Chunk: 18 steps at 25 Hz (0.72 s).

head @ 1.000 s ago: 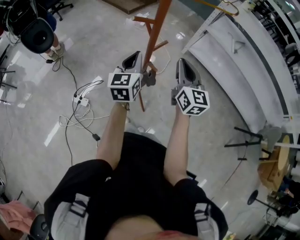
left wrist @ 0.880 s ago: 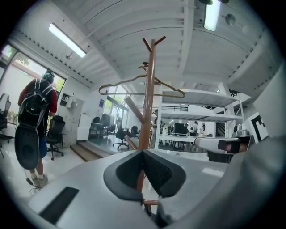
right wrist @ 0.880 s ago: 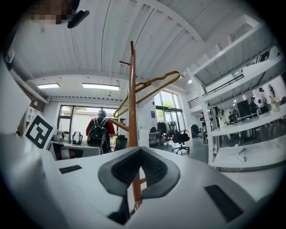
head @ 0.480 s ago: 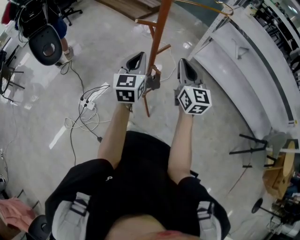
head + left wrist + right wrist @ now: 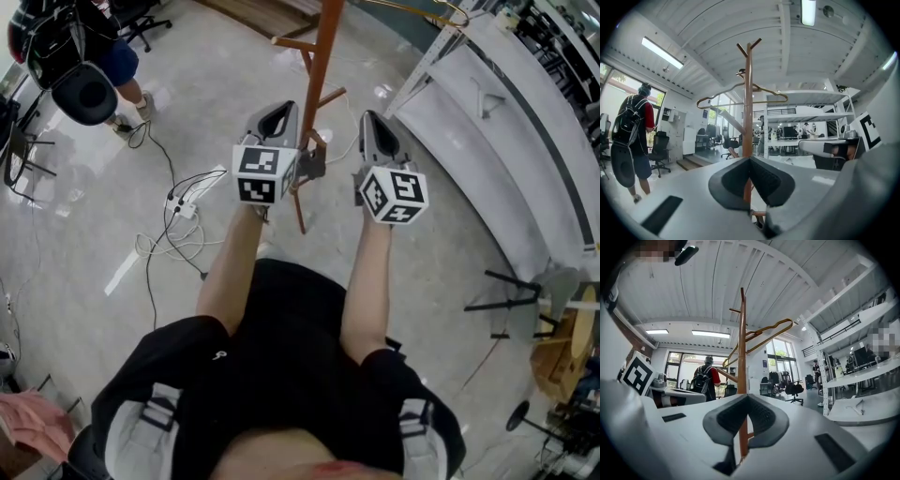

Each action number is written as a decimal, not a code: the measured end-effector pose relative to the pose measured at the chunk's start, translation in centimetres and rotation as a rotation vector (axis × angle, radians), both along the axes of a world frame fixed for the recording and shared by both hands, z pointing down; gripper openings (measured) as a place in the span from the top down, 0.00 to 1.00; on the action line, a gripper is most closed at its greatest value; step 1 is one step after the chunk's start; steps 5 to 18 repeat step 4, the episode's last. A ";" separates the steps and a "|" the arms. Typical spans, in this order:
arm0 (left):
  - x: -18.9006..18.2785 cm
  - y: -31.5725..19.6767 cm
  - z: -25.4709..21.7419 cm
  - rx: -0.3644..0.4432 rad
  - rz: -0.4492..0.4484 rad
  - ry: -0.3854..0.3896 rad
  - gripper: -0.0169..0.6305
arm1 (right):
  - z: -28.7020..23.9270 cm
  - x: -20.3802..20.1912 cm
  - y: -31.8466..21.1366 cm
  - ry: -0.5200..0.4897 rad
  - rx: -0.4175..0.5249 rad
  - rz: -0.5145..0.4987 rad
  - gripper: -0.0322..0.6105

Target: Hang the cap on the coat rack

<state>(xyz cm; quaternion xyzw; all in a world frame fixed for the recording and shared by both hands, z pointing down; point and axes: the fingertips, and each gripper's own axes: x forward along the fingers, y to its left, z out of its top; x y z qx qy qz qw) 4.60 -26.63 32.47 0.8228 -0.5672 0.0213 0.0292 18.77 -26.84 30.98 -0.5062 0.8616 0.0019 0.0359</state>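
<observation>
rack: the coat rack (image 5: pixel 320 75) stands upright on the pale floor (image 5: pixel 187 112), its long axis vertical. it is an orange-brown wooden pole. in the head view it runs from the top edge down between my two tongs and ends just below the left tongs' marker cube (image 5: pixel 262 173). short pegs angle upward off the pole. in the left gripper view the top of the rack (image 5: pixel 748 93) splits into a small fork. a tan clothes hanger (image 5: pixel 717 97) hangs by its hook from a peg just under the fork, its bar lying across the pole. the right gripper view shows the same pole (image 5: pixel 742 343) dead centre, with the hanger (image 5: pixel 773 329) slanting up to the right.

left tongs (image 5: pixel 279 114): jaws fully closed, the dark pads meeting in a v (image 5: pixel 750 160), nothing between them. they point level at the pole. the pole shows beyond the tips, and i cannot tell if it touches them.

right tongs (image 5: pixel 374 124): jaws closed tight as well (image 5: pixel 748 397), holding nothing. they point level, just right of the pole in the head view, with their marker cube (image 5: pixel 394 195) facing up at me.

surroundings: a person with a backpack (image 5: pixel 82 58) stands well off to the left. cables and a power strip (image 5: pixel 174 206) lie on the floor. a white metal bed frame (image 5: pixel 497 122) stands to the right.
</observation>
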 end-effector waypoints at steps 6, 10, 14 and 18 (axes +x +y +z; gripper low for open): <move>0.3 -0.3 -0.5 -0.002 -0.004 0.004 0.98 | -0.4 0.2 -0.4 -0.001 0.000 -0.005 0.96; 0.3 -0.3 -0.5 -0.002 -0.004 0.004 0.98 | -0.4 0.2 -0.4 -0.001 0.000 -0.005 0.96; 0.3 -0.3 -0.5 -0.002 -0.004 0.004 0.98 | -0.4 0.2 -0.4 -0.001 0.000 -0.005 0.96; 0.3 -0.3 -0.5 -0.002 -0.004 0.004 0.98 | -0.4 0.2 -0.4 -0.001 0.000 -0.005 0.96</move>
